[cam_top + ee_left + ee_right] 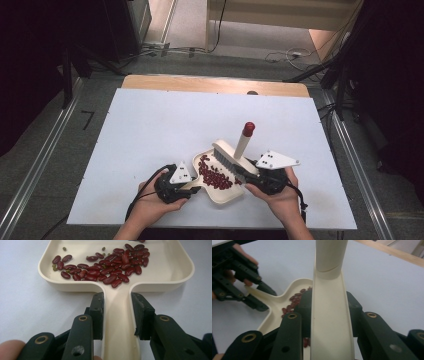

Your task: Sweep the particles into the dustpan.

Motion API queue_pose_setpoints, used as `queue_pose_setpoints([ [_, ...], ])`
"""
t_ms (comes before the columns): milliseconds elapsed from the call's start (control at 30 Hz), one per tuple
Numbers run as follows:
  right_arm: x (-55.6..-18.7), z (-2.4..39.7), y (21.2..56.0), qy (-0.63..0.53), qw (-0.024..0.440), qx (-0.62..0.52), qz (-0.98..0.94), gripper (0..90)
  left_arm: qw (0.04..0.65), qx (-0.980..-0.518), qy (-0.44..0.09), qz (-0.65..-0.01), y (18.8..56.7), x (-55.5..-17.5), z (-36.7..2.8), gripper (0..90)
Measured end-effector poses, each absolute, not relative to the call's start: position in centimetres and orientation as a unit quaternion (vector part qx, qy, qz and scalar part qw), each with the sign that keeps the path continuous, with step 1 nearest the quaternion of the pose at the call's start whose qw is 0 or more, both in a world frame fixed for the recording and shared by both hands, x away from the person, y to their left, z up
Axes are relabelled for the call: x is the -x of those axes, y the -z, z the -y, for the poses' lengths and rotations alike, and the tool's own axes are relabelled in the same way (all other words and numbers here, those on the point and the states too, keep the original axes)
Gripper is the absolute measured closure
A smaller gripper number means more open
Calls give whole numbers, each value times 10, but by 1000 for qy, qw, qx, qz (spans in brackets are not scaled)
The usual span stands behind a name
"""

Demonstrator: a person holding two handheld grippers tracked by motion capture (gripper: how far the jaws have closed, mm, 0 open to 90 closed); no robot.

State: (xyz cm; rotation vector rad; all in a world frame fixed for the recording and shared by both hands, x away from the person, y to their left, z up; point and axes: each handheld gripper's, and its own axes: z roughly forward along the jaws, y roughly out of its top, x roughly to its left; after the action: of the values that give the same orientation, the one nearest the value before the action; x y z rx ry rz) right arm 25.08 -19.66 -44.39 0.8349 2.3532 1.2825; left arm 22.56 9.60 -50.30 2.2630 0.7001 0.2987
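Left gripper (pixel 117 315): held in the person's left hand (pixel 150 205); its jaws were closed narrowly on the dustpan handle (pixel 117 322), one jaw pressed to each side edge of it.
Dustpan (pixel 172 272): cream plastic, lying flat on the surface just ahead of the left jaws, its handle running back between them.
Beans (pixel 110 267): dark red kidney beans heaped in the tray beyond the left jaw tips, most near the handle junction; a few small green seeds (pixel 64 249) lay among them toward the far left corner.
Right gripper (pixel 329 312): held in the person's right hand (pixel 280 200); its jaws were closed on the brush handle (pixel 329 315), which rose straight up between them.
Brush (pixel 226 156): cream body with grey bristles, set over the far part of the tray in the high view; the round shaft ended in a red cap (pixel 248 128). Whether the bristles touched the beans could not be told from these views.
Relation of the grippers: in the right gripper view the left gripper appeared ahead and to the left of the right jaws, the tray between the two.
Surface (pixel 150 125): a white sheet over a wooden top, carrying the dustpan near the person's edge.
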Motion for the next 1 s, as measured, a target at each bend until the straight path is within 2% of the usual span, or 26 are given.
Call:
queue_pose_setpoints([
  [400,-268,227,465,-415,224,-376,-798,651,366,-884,-116,-268,503,-224,-98,655],
  [800,-248,179,481,-392,247,-353,-813,645,363,-889,-117,-254,502,-221,-96,656],
  [1000,-236,162,480,-407,231,-345,-814,646,364,-889,-116,-254,503,-221,-95,656],
])
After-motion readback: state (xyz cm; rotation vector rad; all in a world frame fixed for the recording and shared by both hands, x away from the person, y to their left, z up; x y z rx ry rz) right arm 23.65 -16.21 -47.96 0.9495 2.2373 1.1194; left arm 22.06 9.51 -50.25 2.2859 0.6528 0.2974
